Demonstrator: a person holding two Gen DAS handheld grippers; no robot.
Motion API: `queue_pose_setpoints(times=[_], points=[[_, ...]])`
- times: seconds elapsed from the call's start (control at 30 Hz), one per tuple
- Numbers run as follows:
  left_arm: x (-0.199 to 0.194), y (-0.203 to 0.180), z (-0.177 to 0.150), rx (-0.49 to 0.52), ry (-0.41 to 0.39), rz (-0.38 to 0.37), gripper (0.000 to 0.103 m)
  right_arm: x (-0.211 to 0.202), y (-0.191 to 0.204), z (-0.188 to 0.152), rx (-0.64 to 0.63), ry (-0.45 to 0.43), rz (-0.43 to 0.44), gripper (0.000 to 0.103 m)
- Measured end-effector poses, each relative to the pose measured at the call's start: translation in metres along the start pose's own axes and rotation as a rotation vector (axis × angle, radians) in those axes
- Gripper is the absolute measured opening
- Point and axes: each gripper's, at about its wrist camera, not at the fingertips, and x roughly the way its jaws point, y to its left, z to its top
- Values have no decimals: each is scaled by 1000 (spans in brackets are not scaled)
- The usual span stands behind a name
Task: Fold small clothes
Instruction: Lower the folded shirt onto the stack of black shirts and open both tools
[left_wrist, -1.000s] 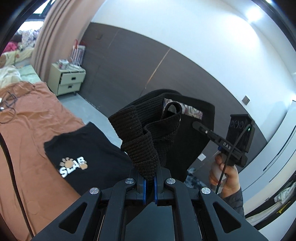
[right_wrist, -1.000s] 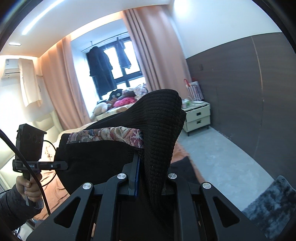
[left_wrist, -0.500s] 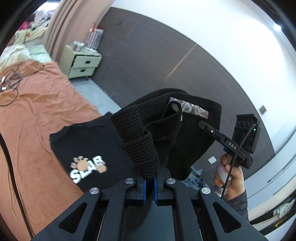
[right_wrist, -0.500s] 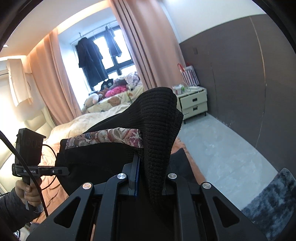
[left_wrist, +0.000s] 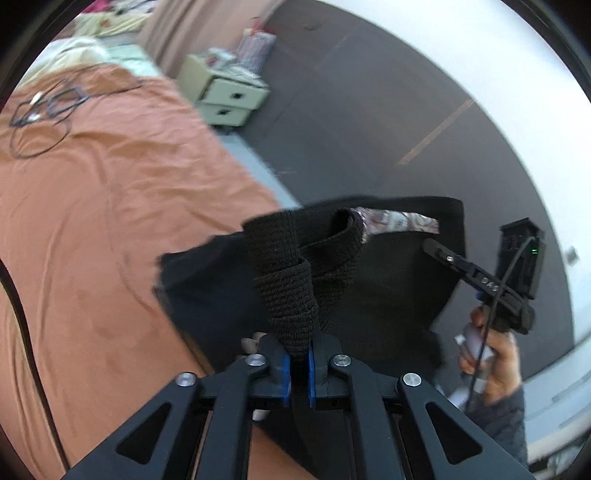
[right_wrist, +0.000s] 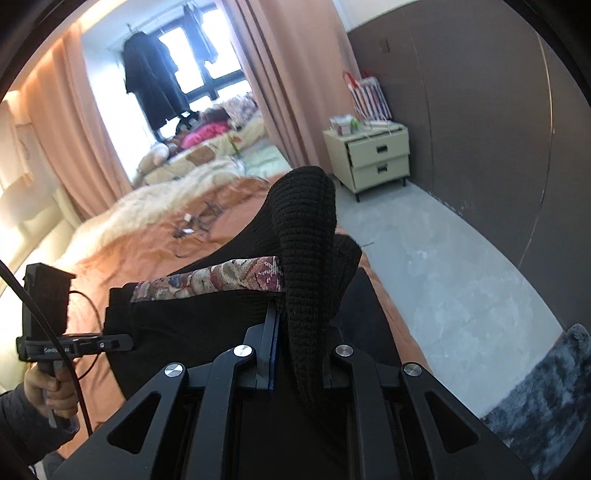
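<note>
Both grippers are coming down toward the orange bedspread (left_wrist: 110, 206), carrying the black knit garment (left_wrist: 388, 280) between them: a second ago the views were pointing mostly at the dark wall and ceiling, and now the bedspread is filling the left half of the left wrist view and the floor is showing beside it in the right wrist view. The left gripper (left_wrist: 300, 363) is clenching a rolled ribbed edge of the garment between its blue pads, and the right gripper (right_wrist: 295, 347) is pinching another thick ribbed fold, so the piece is hanging stretched in the air above the bedspread, its patterned inner label (right_wrist: 210, 275) facing up. By my reading this is a lowering to lay the garment flat for the first fold. The black T-shirt (left_wrist: 207, 291) lying on the bedspread is sliding under the garment; its printed logo, plain a moment ago, is now almost wholly hidden. The left wrist view is blurring with motion, so cloth edges are hard to separate, and the garment's lower hem is hidden in both views.
</note>
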Motion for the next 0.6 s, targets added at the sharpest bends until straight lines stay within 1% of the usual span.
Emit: queue_pose_setpoints(times=[0.03, 0.07, 0.1, 0.13, 0.17, 0.2, 0.23, 0.3, 0.4, 0.5, 0.53, 0.57, 0.6], points=[[8, 10, 0, -13, 6, 27, 11, 9, -7, 5, 19, 27, -37, 14], [15, 18, 0, -23, 19, 46, 17, 21, -9, 9, 32, 65, -81, 17], [21, 26, -2, -27, 36, 74, 22, 31, -8, 13, 28, 97, -137, 24], [23, 30, -2, -21, 43, 102, 23, 33, -7, 20, 18, 100, -188, 27], [23, 34, -3, -8, 40, 129, 23, 31, -1, 26, 3, 86, -233, 27], [20, 36, -3, 6, 32, 142, 23, 26, 4, 28, 1, 71, -242, 27], [15, 37, -2, 21, 16, 154, 25, 21, 7, 32, 9, 65, -228, 27], [8, 38, 0, 33, -10, 164, 31, 6, 12, 31, 29, 56, -215, 27], [4, 33, 6, 60, -30, 151, 32, -20, 11, 22, 59, 77, -216, 27], [9, 19, 9, 115, -21, 114, 32, -48, 11, 4, 74, 83, -191, 27], [14, 14, 10, 136, -14, 105, 32, -61, -2, -10, 78, 84, -187, 27], [21, 10, 11, 153, -6, 100, 32, -70, -2, -17, 80, 90, -185, 27], [28, 5, 12, 169, 7, 92, 32, -78, -14, -26, 86, 95, -187, 27]])
